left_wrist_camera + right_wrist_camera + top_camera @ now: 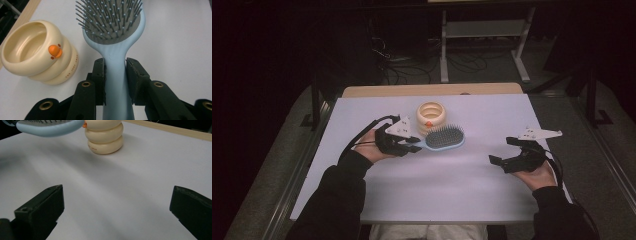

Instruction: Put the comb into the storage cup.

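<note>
The hairbrush [113,30] lay bristles-up near the table's [452,170] centre, its handle clamped between the left gripper's [115,82] jaws, probably because that narrow neck gave the firmest hold. At the brush's eleven o'clock stood a cream duck-faced cup [431,116], just beside it. The right gripper [504,150] waited at four o'clock, jaws wide and empty.

Cream ringed duck cup [431,117] standing upright just beyond the left gripper [414,144]; white tabletop [472,175] beneath; metal stand [482,35] and floor cables behind.
</note>
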The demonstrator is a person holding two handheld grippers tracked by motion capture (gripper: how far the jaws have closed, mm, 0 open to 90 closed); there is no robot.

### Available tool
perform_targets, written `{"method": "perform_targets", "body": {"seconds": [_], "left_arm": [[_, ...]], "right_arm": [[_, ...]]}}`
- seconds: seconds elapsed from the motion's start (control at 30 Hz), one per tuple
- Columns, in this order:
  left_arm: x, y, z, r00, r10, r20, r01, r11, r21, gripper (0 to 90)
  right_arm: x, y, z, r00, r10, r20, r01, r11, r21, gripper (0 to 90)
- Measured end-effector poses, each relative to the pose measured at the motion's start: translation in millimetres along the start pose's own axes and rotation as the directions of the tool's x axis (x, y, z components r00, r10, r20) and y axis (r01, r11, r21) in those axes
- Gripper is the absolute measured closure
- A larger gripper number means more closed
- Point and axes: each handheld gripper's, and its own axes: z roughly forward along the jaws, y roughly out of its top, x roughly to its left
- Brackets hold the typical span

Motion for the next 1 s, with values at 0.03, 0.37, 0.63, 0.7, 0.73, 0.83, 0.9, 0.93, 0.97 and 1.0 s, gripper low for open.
{"method": "perform_targets", "body": {"seconds": [0.03,0.37,0.63,0.7,0.73,0.83,0.9,0.93,0.97,1.0], "left_arm": [[0.7,-0.4,-1.4,1.0,-0.003,-0.004,0.003,1.0,-0.003,69.8],[5.5,-4.0,-13.4,0.9993,-0.016,-0.033,0.015,0.9997,-0.019,69.8],[8.1,-5.9,-21.3,0.9969,-0.023,-0.075,0.02,0.9991,-0.038,69.8],[9.0,-5.6,-22.2,0.9967,-0.026,-0.077,0.023,0.9988,-0.043,69.8],[9.5,-5.4,-22.8,0.9963,-0.023,-0.082,0.02,0.9987,-0.046,69.8],[11.0,-4.9,-25.4,0.9952,-0.029,-0.094,0.024,0.9983,-0.053,69.8],[12.0,-5.0,-27.3,0.9942,-0.034,-0.102,0.028,0.9979,-0.059,69.8],[12.6,-5.2,-28.4,0.9939,-0.036,-0.104,0.03,0.9978,-0.059,69.8],[13.2,-5.6,-29.5,0.9932,-0.038,-0.11,0.031,0.9977,-0.06,69.8],[13.5,-6.1,-30.5,0.9924,-0.04,-0.117,0.033,0.9975,-0.063,69.8]], "right_arm": [[0.0,0.0,-0.1,1.0,0.0,0.0,0.0,1.0,-0.001,0.0],[0.3,0.4,0.3,1.0,0.005,-0.003,-0.005,1.0,-0.005,0.0],[4.1,3.8,-0.1,0.9998,0.006,-0.017,-0.007,1.0,-0.021,0.0],[6.0,6.3,-0.5,0.9997,0.003,-0.023,-0.004,1.0,-0.03,0.0],[7.0,7.9,-0.7,0.9997,0.0,-0.026,-0.001,0.999,-0.035,0.0],[10.3,12.5,0.2,0.9991,-0.006,-0.041,0.004,0.999,-0.042,0.0],[12.6,15.9,1.0,0.9986,-0.014,-0.05,0.012,0.999,-0.044,0.0],[13.5,17.7,1.4,0.9983,-0.017,-0.055,0.015,0.999,-0.047,0.0],[14.4,19.4,1.5,0.998,-0.018,-0.06,0.015,0.999,-0.05,0.0],[15.1,21.1,1.6,0.9978,-0.017,-0.063,0.014,0.999,-0.053,0.0]]}}
